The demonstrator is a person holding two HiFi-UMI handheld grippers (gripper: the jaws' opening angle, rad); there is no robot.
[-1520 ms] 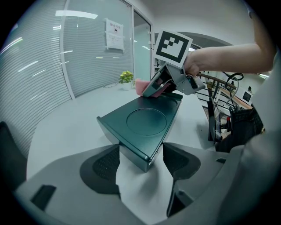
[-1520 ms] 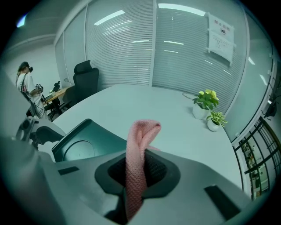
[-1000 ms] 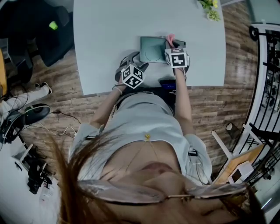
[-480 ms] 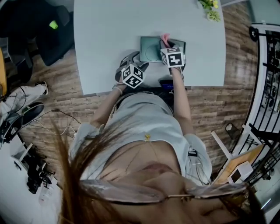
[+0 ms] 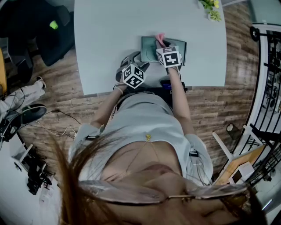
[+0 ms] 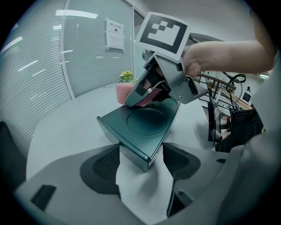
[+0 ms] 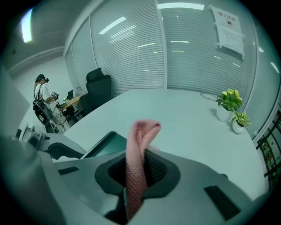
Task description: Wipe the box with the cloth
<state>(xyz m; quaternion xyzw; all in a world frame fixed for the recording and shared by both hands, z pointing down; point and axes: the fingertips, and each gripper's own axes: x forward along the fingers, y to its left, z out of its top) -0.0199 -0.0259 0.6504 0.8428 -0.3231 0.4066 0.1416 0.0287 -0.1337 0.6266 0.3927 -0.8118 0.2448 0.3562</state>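
Note:
A dark green box with a round recess in its lid lies near the front edge of the pale table. My right gripper hangs over the lid, shut on a pink cloth whose fold sticks out past the tips. The right gripper view shows the cloth pinched between the pads, with the box low at the left. My left gripper is open at the box's near left corner. In the left gripper view that corner of the box sits between the spread jaws, and the right gripper presses the cloth onto the far edge.
Small potted plants stand at the table's far right corner, also the plants in the right gripper view. A dark device lies at the near table edge. An office chair and a person are beyond the table.
My right gripper has slid the cloth leftward and slightly farther across the box lid. The left gripper and the box have stayed in place.

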